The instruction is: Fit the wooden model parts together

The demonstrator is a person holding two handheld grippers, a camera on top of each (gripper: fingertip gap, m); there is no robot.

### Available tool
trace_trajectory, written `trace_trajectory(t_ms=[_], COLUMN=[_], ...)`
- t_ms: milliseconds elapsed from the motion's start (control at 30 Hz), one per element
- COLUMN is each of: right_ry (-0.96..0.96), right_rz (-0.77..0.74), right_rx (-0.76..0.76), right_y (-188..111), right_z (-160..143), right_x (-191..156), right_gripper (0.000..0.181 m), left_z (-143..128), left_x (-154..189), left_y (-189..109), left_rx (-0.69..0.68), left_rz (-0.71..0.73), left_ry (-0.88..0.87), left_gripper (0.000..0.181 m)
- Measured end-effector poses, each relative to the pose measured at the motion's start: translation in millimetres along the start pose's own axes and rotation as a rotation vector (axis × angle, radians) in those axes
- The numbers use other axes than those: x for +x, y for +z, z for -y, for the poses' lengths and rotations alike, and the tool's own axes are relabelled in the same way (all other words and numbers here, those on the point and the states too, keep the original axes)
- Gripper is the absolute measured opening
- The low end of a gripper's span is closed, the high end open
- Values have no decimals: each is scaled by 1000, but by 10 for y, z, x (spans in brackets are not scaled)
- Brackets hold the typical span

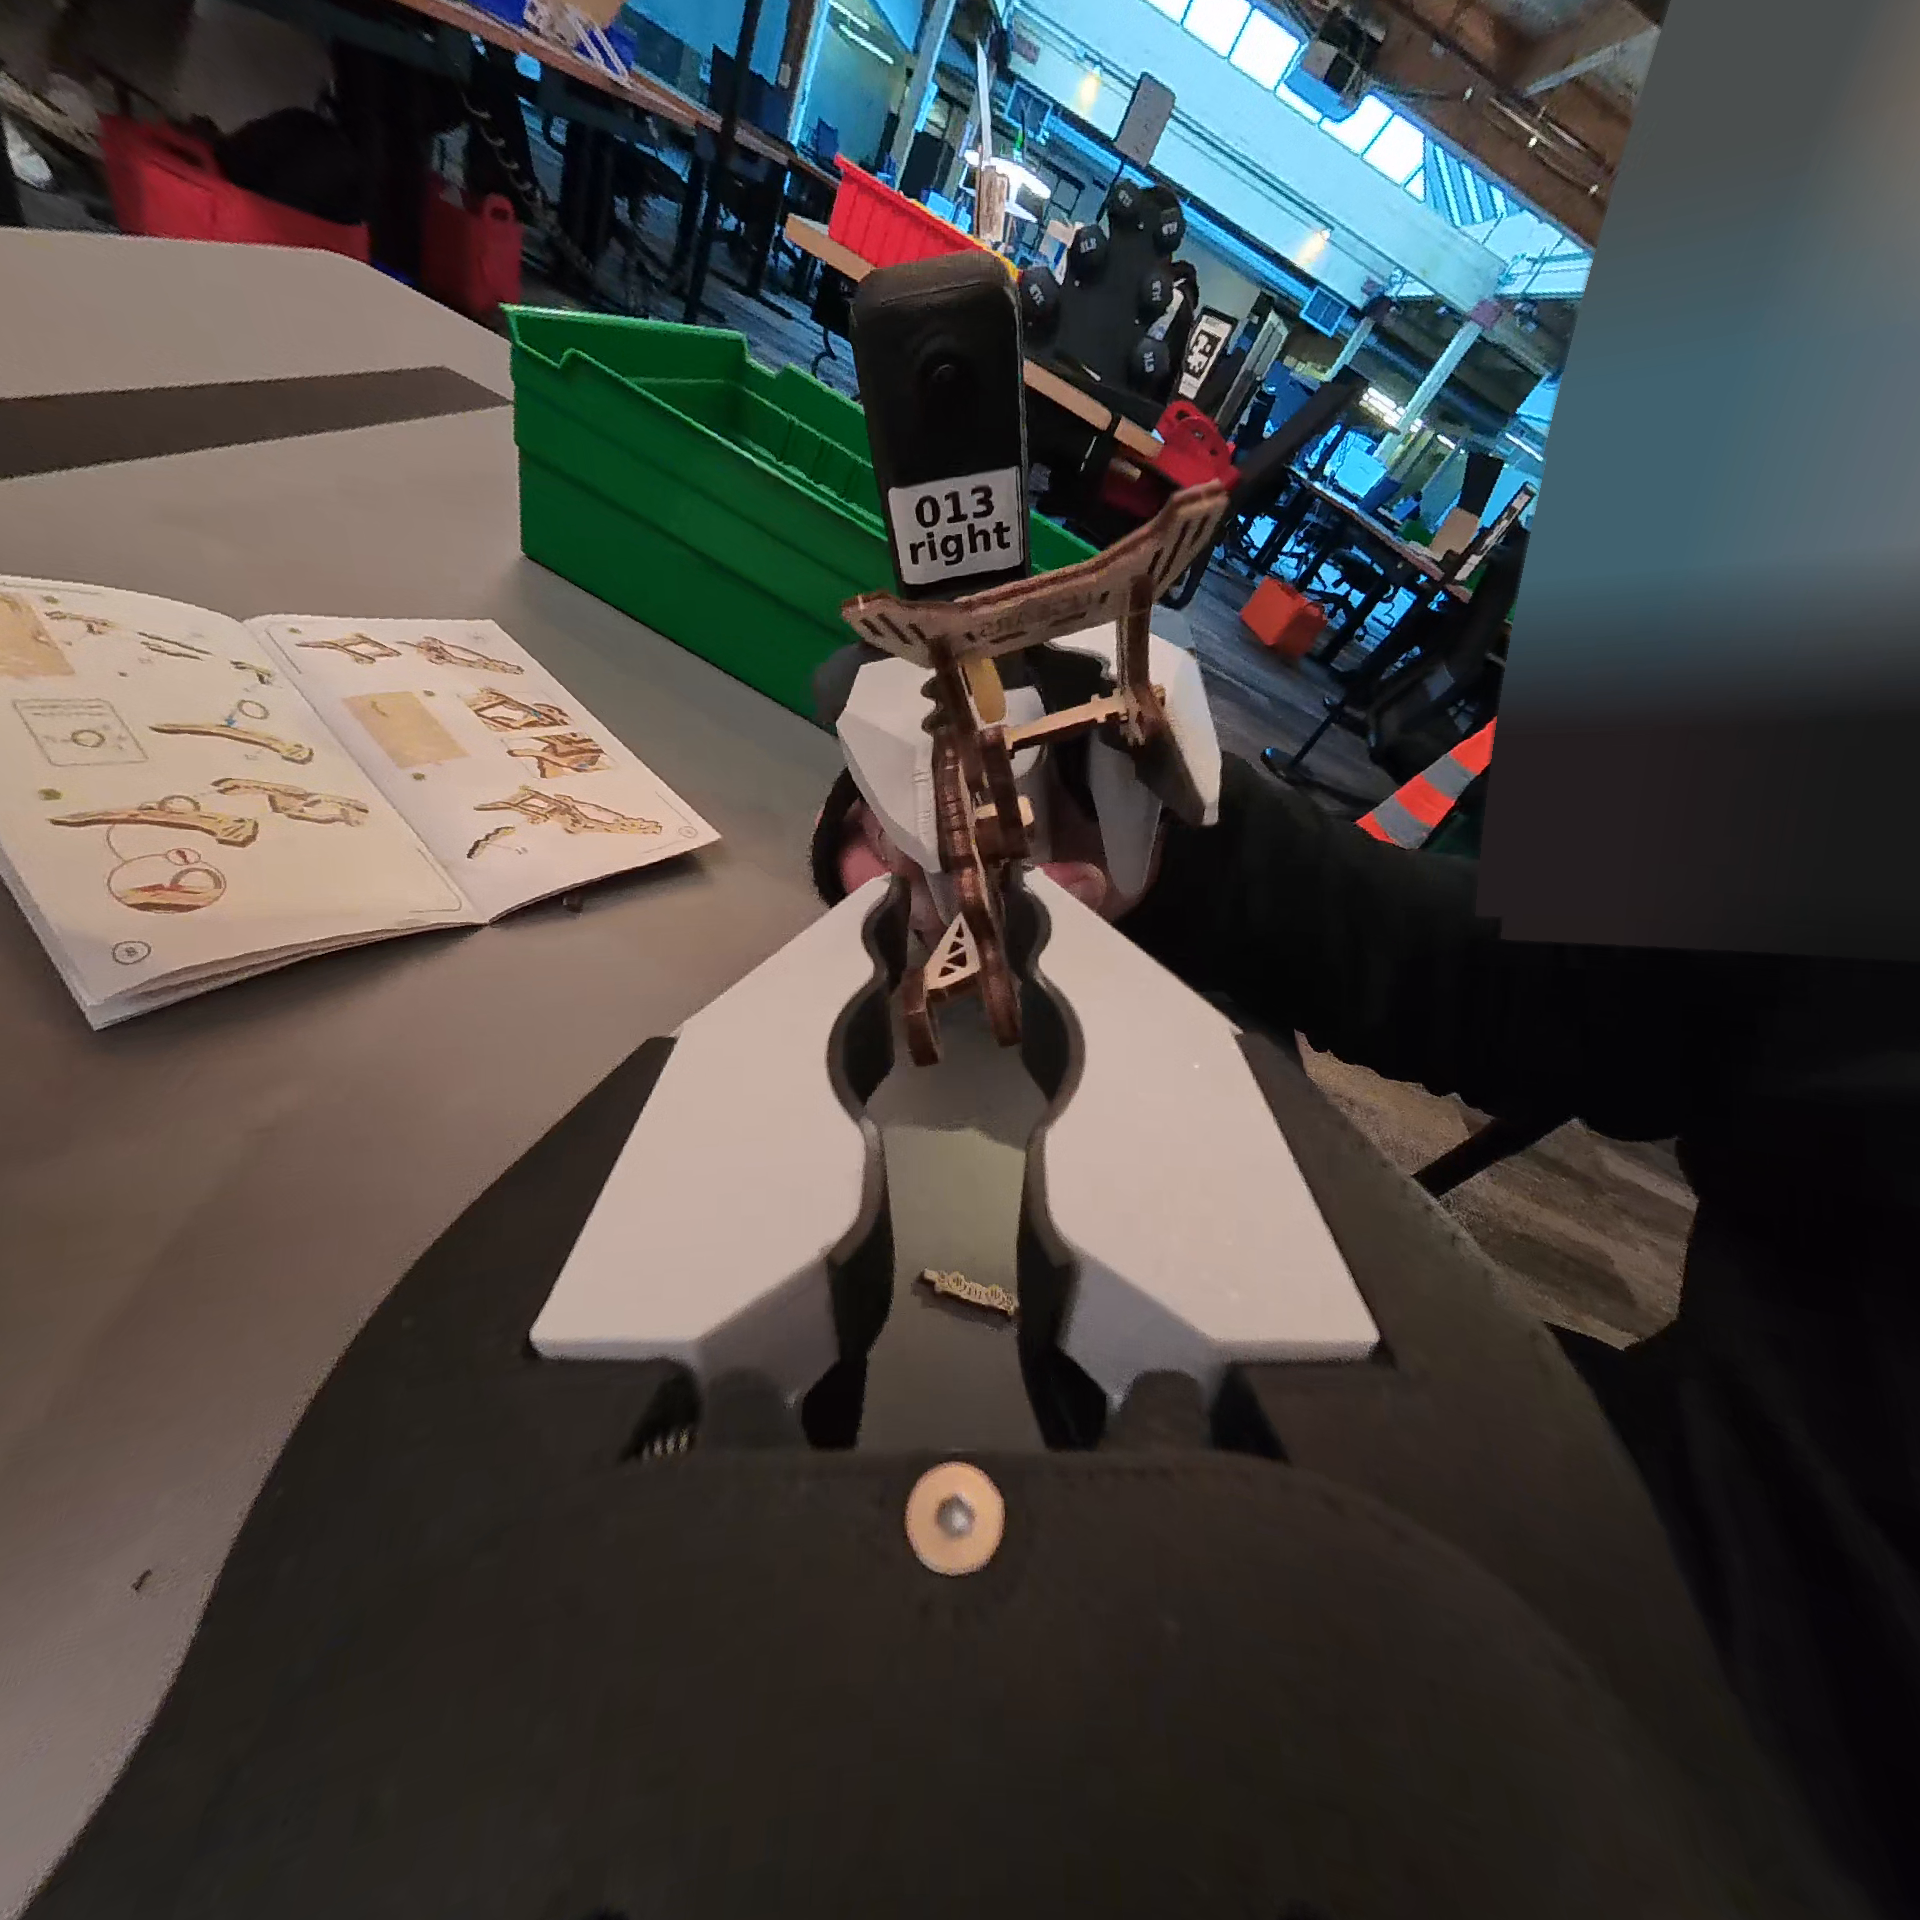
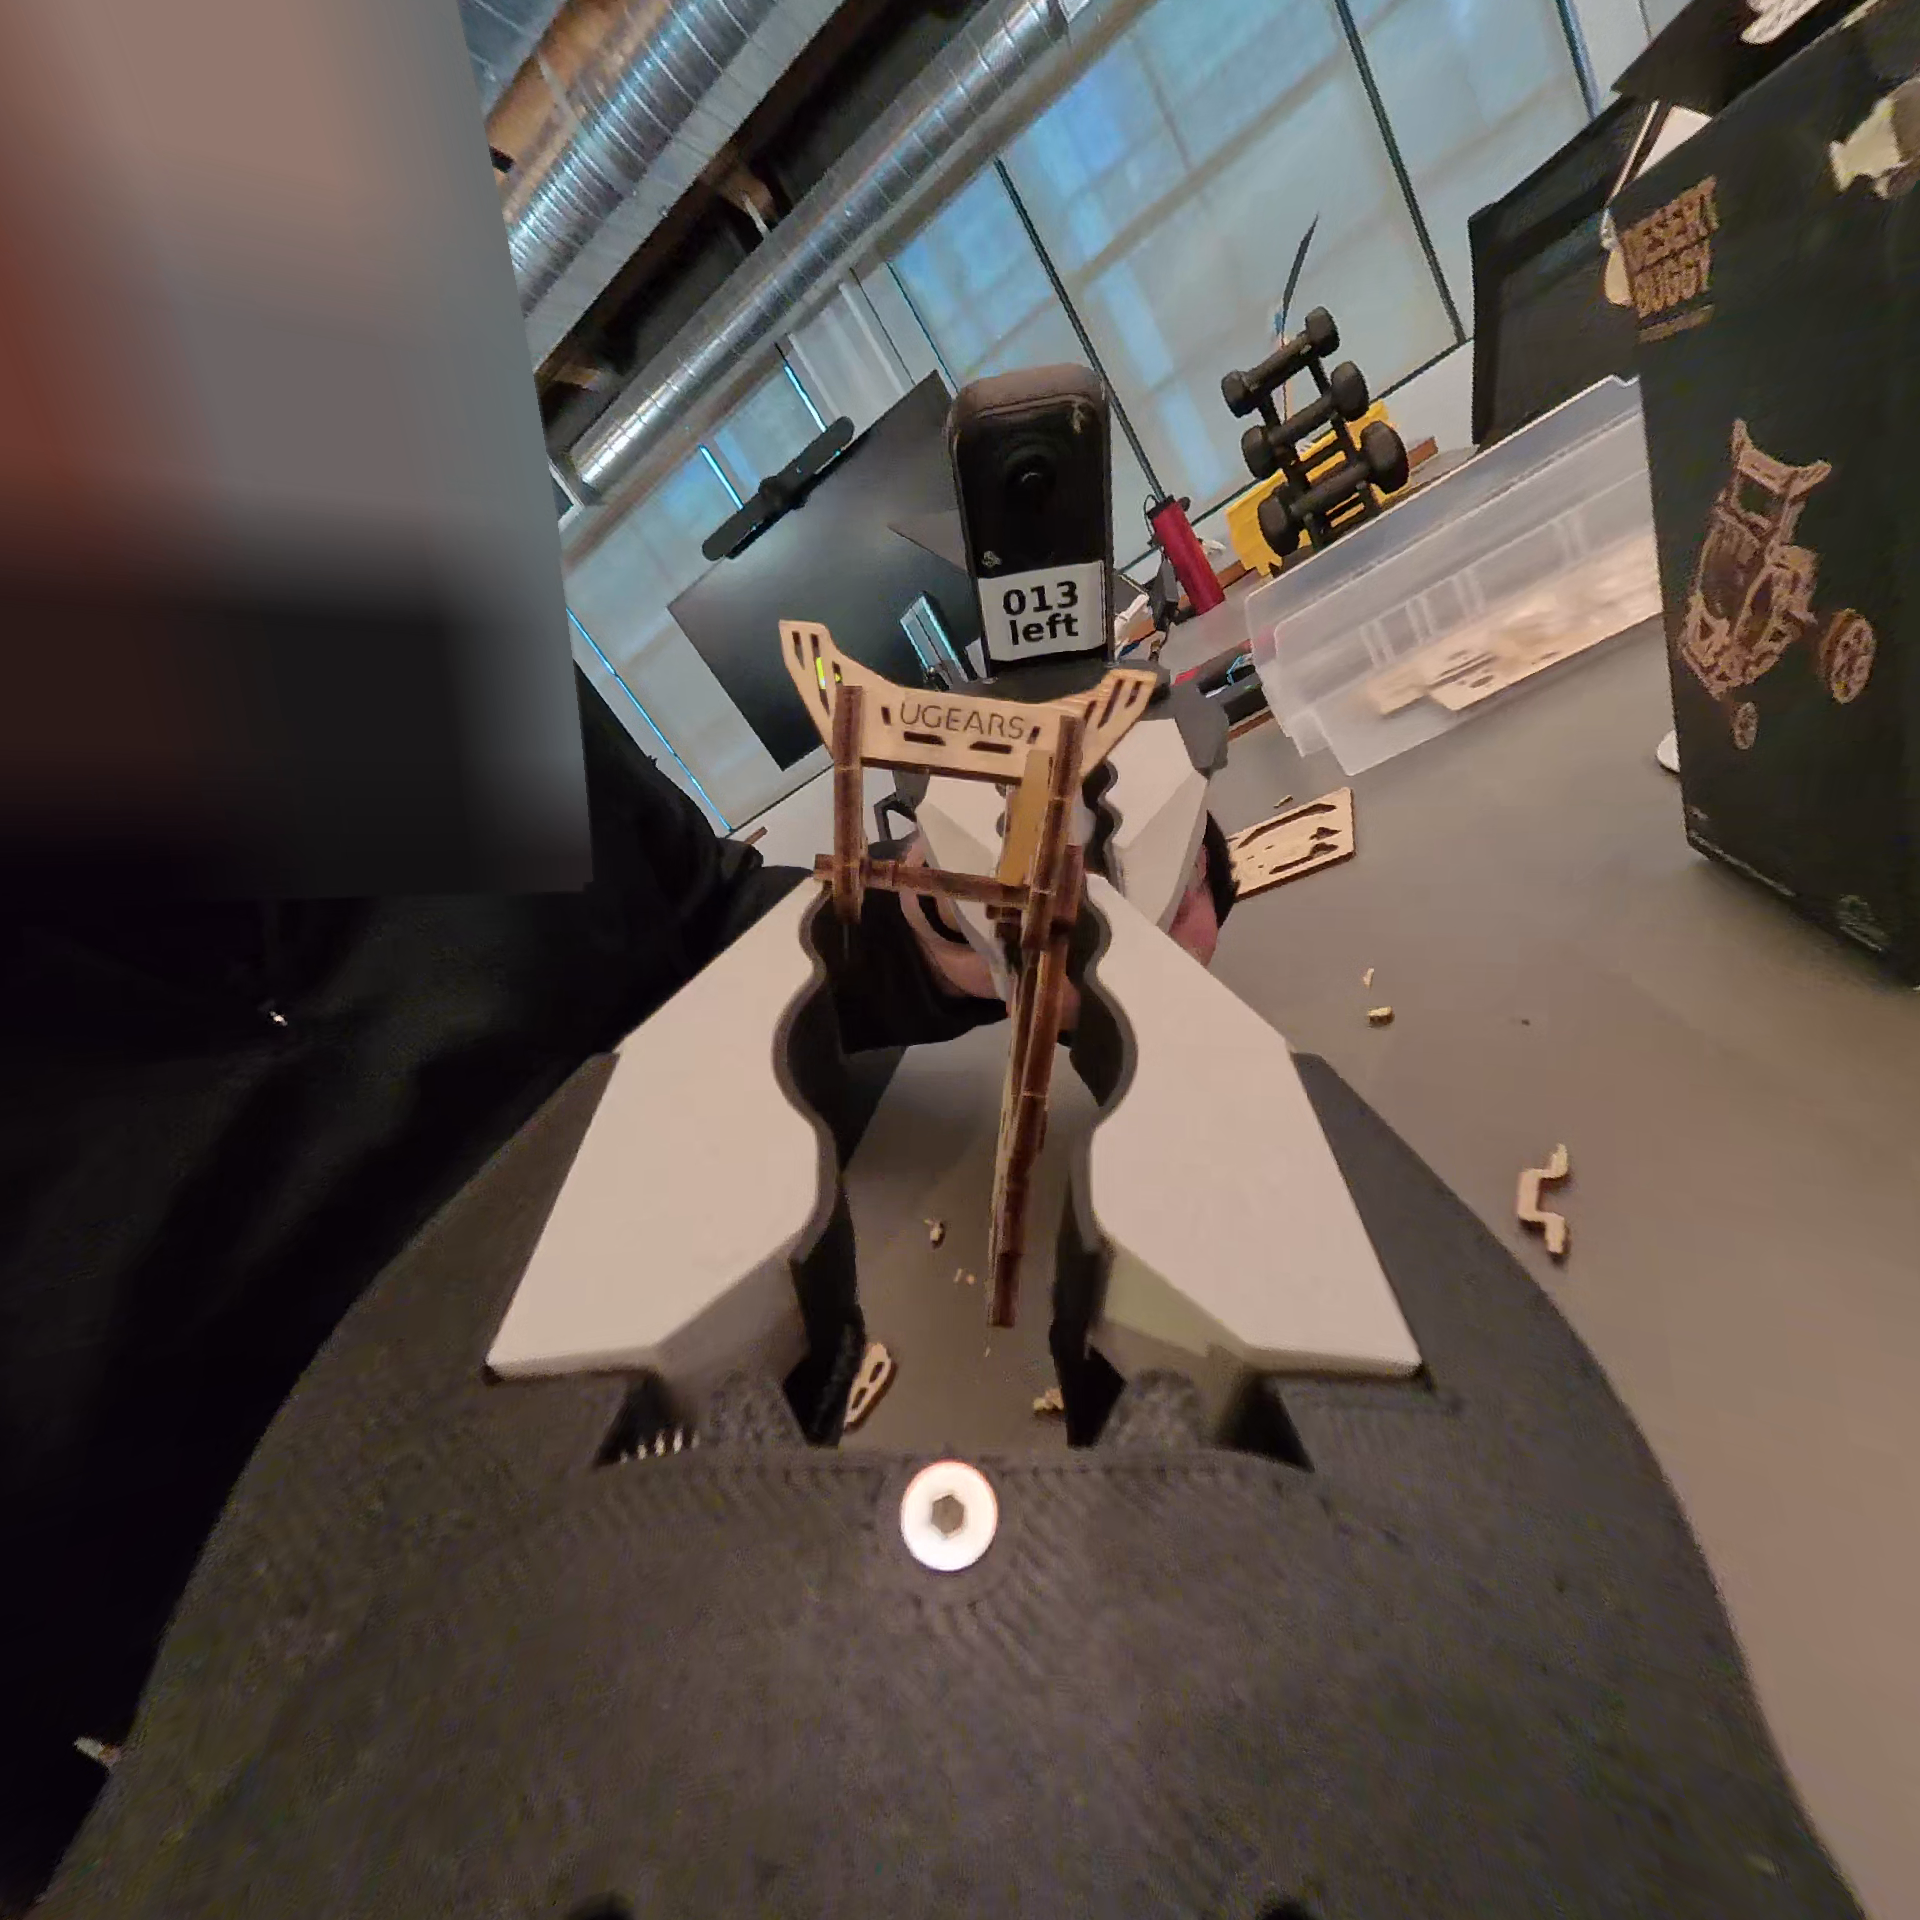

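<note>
A wooden model frame (image 1: 971,831) of brown side pieces, crossbars and a pale curved top plate is held in the air between my two grippers, which face each other. My left gripper (image 1: 961,904) is shut on the frame's lower end. My right gripper (image 2: 956,904) is shut across the frame (image 2: 935,878), one fingertip on each side piece. A long wooden strut (image 2: 1023,1122) of the frame runs back along its right finger. The right gripper also shows in the left wrist view (image 1: 1029,758), and the left gripper in the right wrist view (image 2: 1049,831).
An open instruction booklet (image 1: 312,769) lies on the grey table (image 1: 260,1143) beside a green bin (image 1: 675,488). A black model box (image 2: 1787,520), a clear plastic tray (image 2: 1455,623), a cut-out wooden sheet (image 2: 1294,842), a loose wooden part (image 2: 1543,1195) and wood crumbs are to the right. Both grippers' tips are close together, under 4 cm apart.
</note>
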State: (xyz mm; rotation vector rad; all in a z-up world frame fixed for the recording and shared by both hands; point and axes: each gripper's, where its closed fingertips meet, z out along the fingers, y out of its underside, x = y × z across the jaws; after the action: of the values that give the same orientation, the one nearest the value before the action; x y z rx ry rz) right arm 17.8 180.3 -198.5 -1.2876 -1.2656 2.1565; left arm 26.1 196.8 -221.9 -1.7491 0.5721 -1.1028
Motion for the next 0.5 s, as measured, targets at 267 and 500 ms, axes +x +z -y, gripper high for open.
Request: trace_trajectory(t_ms=[267,500], right_ry=[58,79], right_rz=[6,-57], right_rx=[28,24], right_y=[52,67], right_z=[43,88], right_x=[-65,-26], right_gripper=[40,45], left_z=[43,109], left_x=[80,94], left_y=[-42,-59], left_rx=[24,92], left_rz=[-39,-107], left_ry=[-39,-170], left_gripper=[16,15])
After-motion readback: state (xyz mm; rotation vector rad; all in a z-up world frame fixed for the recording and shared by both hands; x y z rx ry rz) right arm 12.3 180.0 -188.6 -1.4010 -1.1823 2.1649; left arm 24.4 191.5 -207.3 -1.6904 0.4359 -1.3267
